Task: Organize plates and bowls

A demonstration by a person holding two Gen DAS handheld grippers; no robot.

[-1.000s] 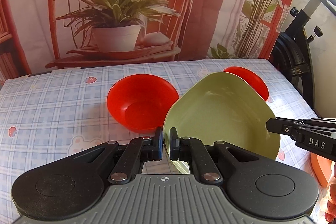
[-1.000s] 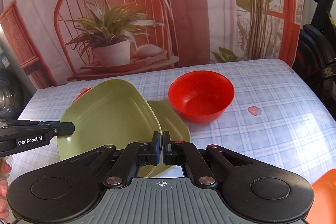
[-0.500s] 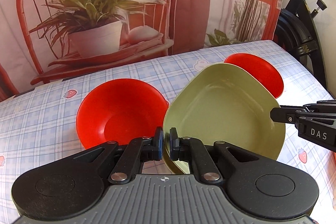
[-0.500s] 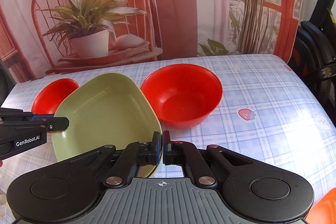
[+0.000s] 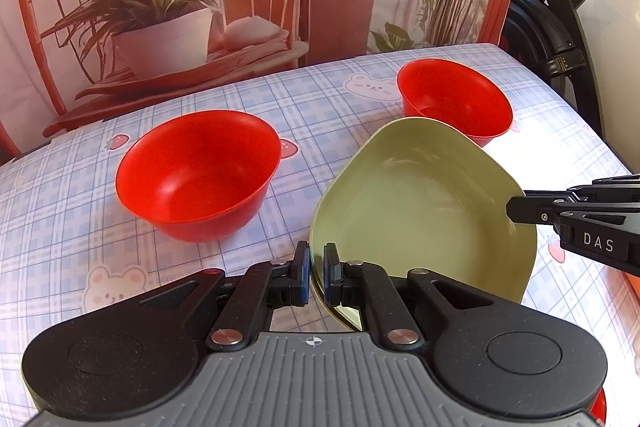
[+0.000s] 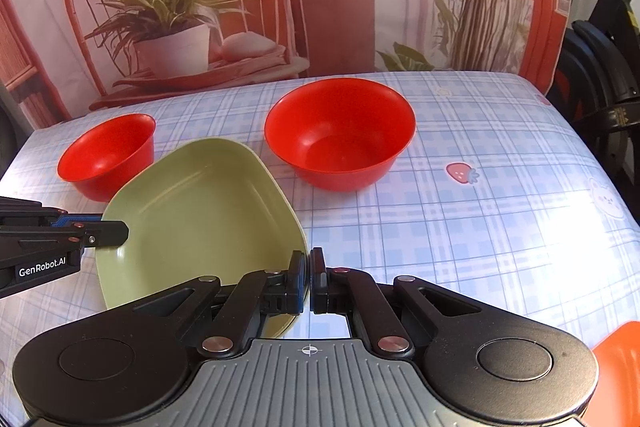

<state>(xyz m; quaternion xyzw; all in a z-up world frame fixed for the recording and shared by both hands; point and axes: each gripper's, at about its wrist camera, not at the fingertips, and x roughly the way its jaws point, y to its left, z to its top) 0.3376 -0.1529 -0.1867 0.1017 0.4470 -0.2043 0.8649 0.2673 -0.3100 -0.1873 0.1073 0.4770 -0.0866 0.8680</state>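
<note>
Pinching opposite rims of the green plate (image 5: 420, 203) to keep it level above the cloth (image 6: 480, 211), left gripper (image 5: 316, 269) and right gripper (image 6: 307, 277) clamp it, big bowl (image 5: 196, 171) at its ten o'clock, small bowl (image 5: 456, 107) at twelve.

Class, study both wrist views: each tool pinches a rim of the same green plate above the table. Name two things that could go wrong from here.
1. The left tool and right tool each clamp only the thin rim of the green plate; if the hands drift apart, a rim could slip free.
2. The large red bowl and small red bowl sit close by; lowering or swinging the plate could knock them.
</note>
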